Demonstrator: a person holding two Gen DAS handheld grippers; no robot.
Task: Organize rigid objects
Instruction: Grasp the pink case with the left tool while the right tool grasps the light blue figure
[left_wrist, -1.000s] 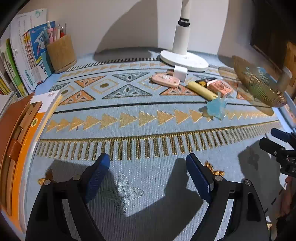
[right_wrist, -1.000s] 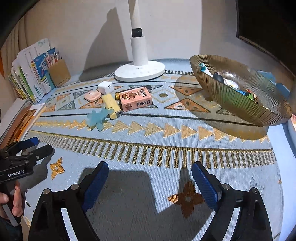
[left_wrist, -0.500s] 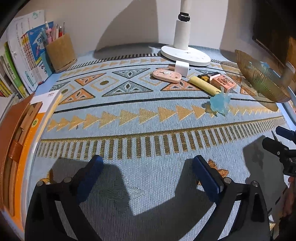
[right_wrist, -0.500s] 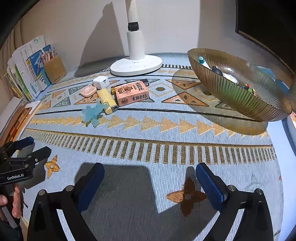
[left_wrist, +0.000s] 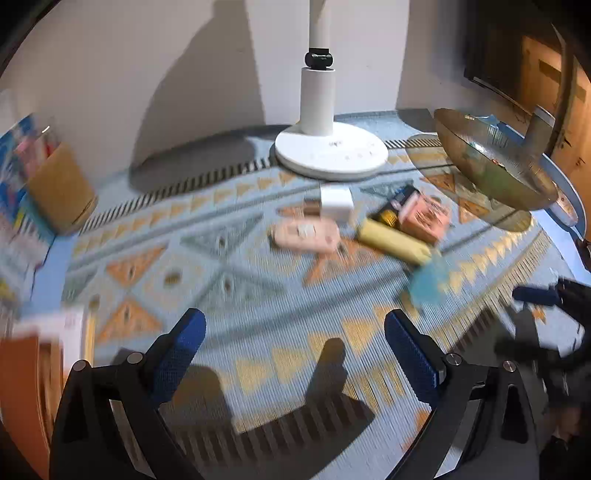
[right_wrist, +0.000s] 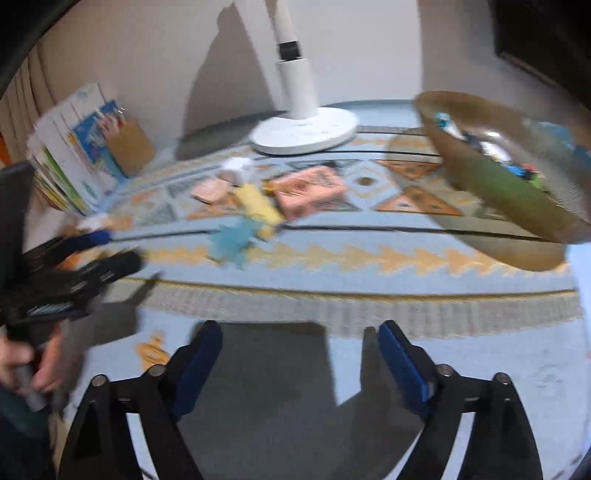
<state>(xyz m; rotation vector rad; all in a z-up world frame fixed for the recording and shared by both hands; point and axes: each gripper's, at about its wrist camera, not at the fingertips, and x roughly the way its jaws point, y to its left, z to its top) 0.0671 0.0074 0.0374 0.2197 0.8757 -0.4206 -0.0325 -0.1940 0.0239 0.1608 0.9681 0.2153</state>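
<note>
Both grippers have advanced toward the far side of the mat since half a second ago; the item cluster now sits larger and nearer in both views, and both pictures are smeared by motion blur. My left gripper (left_wrist: 295, 332) is spread wide, nothing between its blue pads, hovering over the patterned mat (left_wrist: 221, 266). My right gripper (right_wrist: 299, 350) is likewise spread and empty, above the near band of the mat. From the left wrist view, the loose items lie in a cluster near the white lamp base (left_wrist: 331, 155): a white cube charger (left_wrist: 335, 203) closest to the base, a pink oval case (left_wrist: 306, 235) just near of it, a yellow bar (left_wrist: 393, 242) to the right, a pink box (left_wrist: 424, 218) touching or just beside the bar's far end, and a dark small item between them that I cannot identify. A light blue soft-edged piece (left_wrist: 428, 288) lies at the yellow bar's near-right end. The gold ribbed bowl (left_wrist: 495, 162) stands at far right, well apart from the cluster, with small items inside, too blurred to name. A tan pen holder (left_wrist: 61, 192) and upright booklets (right_wrist: 70, 162) occupy the far left. The right gripper shows at the left view's right edge.
</note>
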